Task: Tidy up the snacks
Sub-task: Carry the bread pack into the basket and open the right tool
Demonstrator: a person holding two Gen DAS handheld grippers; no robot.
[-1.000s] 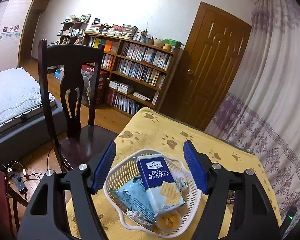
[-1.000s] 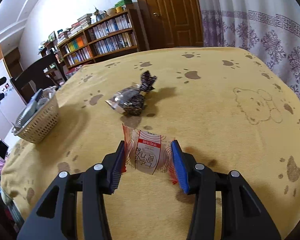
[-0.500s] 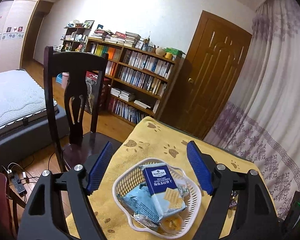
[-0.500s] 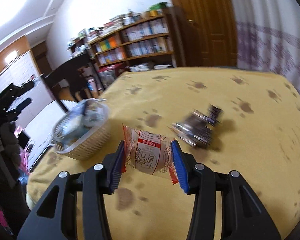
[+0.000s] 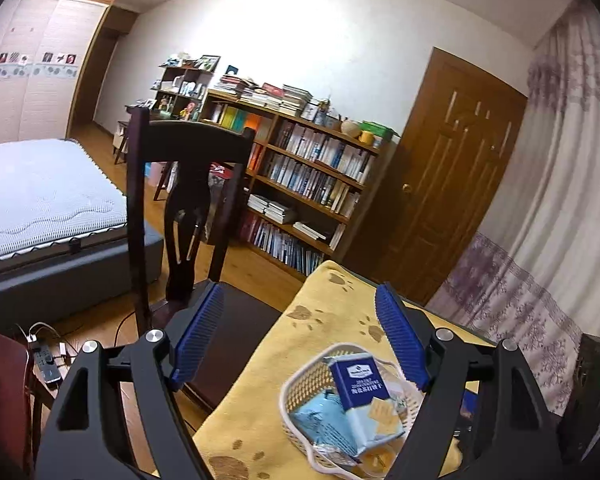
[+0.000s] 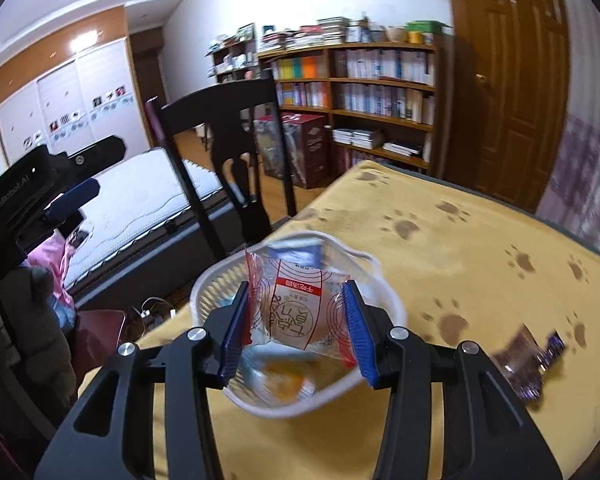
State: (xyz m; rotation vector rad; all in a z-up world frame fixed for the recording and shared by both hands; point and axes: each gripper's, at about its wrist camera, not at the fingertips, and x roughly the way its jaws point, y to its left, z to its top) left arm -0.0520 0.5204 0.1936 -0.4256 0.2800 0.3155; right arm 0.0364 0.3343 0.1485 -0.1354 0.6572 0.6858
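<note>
The right tongs (image 6: 296, 330) are clamped on a clear red-printed snack packet (image 6: 298, 312), poised directly over the white basket (image 6: 380, 292) on the desk (image 6: 480, 272). The left tongs (image 5: 300, 336) gape empty, just behind the basket; a dark-wrapped snack (image 6: 528, 364) lies to the right.

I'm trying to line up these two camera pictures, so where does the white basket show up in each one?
Left wrist view: the white basket sits at lower right on the yellow cloth, holding a blue cracker pack, partly behind the open left tool's right finger.
Right wrist view: the basket is at lower centre, behind the red-printed snack packet gripped in the right tool.
Shared landmark: the dark wooden chair.
</note>
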